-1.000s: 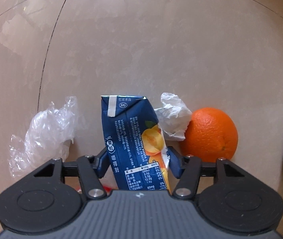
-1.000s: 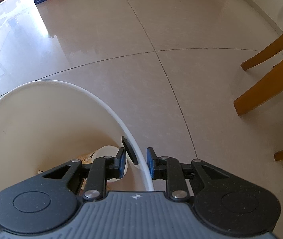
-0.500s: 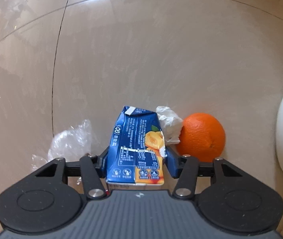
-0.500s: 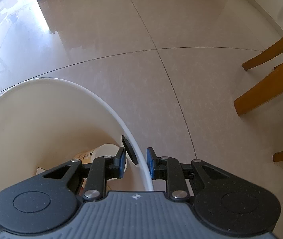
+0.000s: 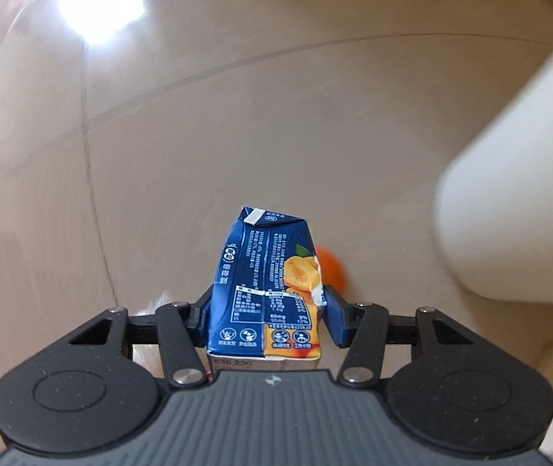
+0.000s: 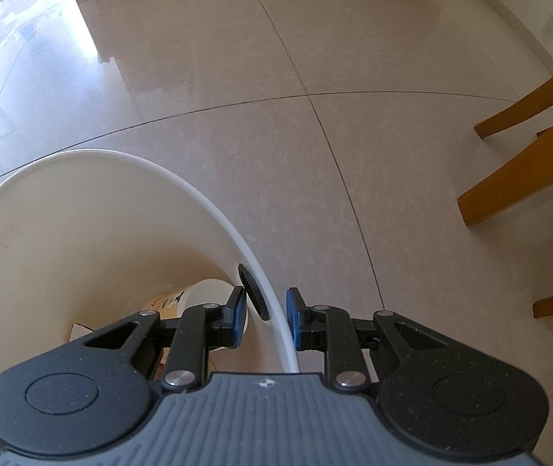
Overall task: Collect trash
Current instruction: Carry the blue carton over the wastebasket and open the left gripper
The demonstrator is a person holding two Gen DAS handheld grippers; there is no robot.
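the blue juice carton was clamped between the left gripper fingers, above the floor, with the orange just beyond. the white bin's rim was pinched by the right gripper.

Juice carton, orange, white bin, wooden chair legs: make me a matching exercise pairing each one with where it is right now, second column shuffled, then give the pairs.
Things:
1. juice carton
2. orange
3. white bin
4. wooden chair legs

Places:
A. rim gripped by the right claw
B. standing on the tile floor at the right edge of the right wrist view
C. clamped in the left claw, off the floor
D. on the floor, mostly hidden behind the carton

Pairs: 1-C, 2-D, 3-A, 4-B
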